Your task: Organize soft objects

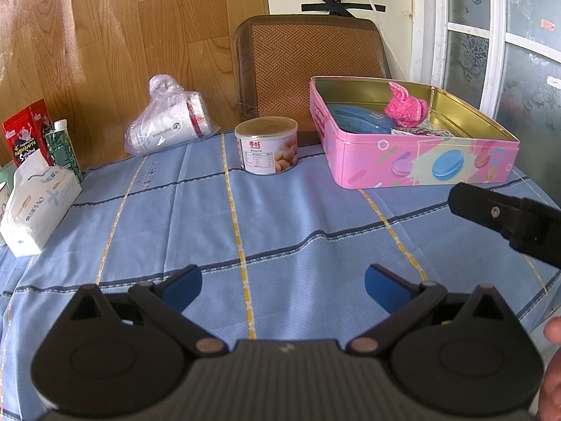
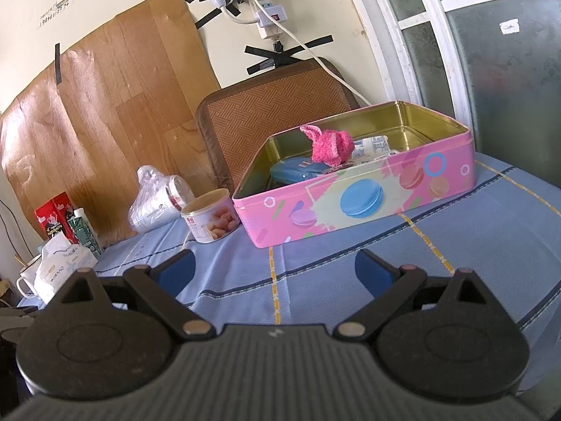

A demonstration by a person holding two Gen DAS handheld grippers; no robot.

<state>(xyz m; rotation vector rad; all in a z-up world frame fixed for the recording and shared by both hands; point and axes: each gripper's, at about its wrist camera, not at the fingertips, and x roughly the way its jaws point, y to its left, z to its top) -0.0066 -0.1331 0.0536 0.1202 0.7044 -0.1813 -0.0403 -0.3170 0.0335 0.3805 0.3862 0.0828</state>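
Note:
A pink tin box (image 1: 420,161) with macaron pictures stands open on the blue checked tablecloth (image 1: 280,217) at the far right. Inside lie a fluffy pink knitted item (image 1: 406,107), a blue soft pouch (image 1: 361,119) and a white packet (image 2: 373,147). The same box (image 2: 354,196), pink item (image 2: 331,145) and blue pouch (image 2: 298,172) show in the right wrist view. My left gripper (image 1: 283,286) is open and empty above the cloth, short of the box. My right gripper (image 2: 274,270) is open and empty in front of the box. Its black finger (image 1: 505,217) shows at the right edge of the left wrist view.
A round can (image 1: 266,145) stands left of the box. A plastic bag of paper cups (image 1: 168,122) lies at the back. A tissue pack (image 1: 35,203), a green carton (image 1: 65,151) and a red box (image 1: 26,133) sit at the left. A woven chair back (image 1: 312,66) rises behind the table.

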